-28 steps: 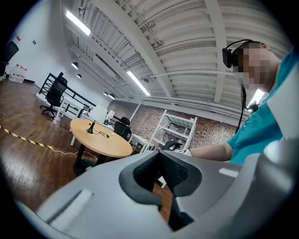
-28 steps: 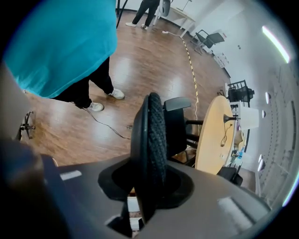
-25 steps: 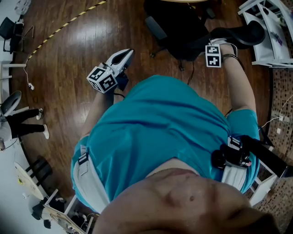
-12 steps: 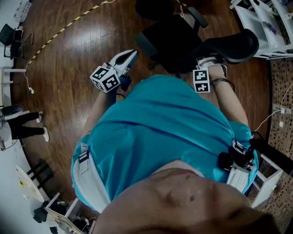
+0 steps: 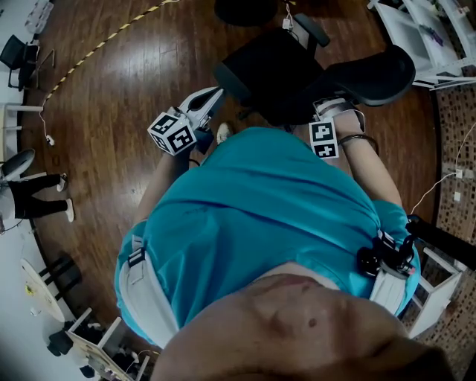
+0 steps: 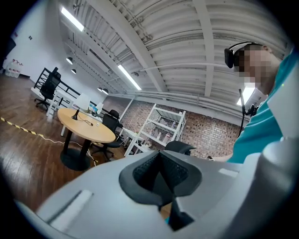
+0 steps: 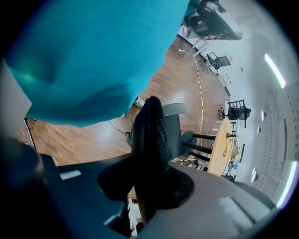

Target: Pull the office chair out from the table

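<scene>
The black office chair (image 5: 279, 63) stands on the wood floor just ahead of me, its curved back top (image 5: 372, 74) to the right. My right gripper (image 5: 336, 106) points steeply down and is shut on that back top. In the right gripper view the dark padded edge of the chair back (image 7: 152, 135) stands clamped between the jaws of the right gripper (image 7: 148, 186). My left gripper (image 5: 214, 94) hangs free to the left of the seat, level, touching nothing. In the left gripper view the ridged pads of the left gripper (image 6: 161, 161) meet with nothing between them.
White shelving (image 5: 416, 26) stands at the far right. The round table's dark base (image 5: 245, 9) is at the top edge, and its wooden top (image 6: 86, 126) shows in the left gripper view. Yellow-black tape (image 5: 97, 46) crosses the floor. A person (image 5: 37, 195) stands far left.
The chair has come away from the table and toward me, turning as it came. My right gripper moved back with the chair back in it. The left gripper drifted back a little.
</scene>
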Demonstrator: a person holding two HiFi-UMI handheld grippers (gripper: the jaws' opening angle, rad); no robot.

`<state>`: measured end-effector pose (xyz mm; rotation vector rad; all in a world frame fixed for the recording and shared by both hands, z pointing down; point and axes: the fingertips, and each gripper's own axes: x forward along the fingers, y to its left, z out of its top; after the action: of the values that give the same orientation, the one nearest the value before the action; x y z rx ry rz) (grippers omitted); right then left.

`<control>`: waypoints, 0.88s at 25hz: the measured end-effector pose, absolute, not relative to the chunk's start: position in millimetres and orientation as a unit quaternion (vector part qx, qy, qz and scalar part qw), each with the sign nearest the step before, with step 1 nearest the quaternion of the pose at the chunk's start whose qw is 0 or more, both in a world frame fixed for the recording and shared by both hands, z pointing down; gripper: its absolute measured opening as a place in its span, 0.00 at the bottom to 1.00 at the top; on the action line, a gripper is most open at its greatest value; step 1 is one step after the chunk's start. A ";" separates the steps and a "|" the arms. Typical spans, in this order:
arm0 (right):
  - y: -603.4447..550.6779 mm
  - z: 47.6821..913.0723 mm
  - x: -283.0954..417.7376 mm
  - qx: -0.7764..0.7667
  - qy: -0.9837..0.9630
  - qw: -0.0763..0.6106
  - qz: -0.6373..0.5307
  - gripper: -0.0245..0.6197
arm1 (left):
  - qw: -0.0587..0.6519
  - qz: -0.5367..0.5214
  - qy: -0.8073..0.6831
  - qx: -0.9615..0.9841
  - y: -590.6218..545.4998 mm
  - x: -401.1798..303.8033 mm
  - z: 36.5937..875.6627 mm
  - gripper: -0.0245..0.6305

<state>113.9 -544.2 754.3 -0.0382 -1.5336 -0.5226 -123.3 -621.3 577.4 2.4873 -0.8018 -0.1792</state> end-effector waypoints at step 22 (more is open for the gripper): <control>-343.2 521.5 -85.9 0.310 -0.950 -0.015 0.040 0.32 | 0.244 -0.067 -0.308 0.917 -338.4 -326.3 578.2 0.04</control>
<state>-85.9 -343.2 521.5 0.9827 -3.0125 0.1270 -326.3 -338.4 578.2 2.5047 -0.8426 -0.1828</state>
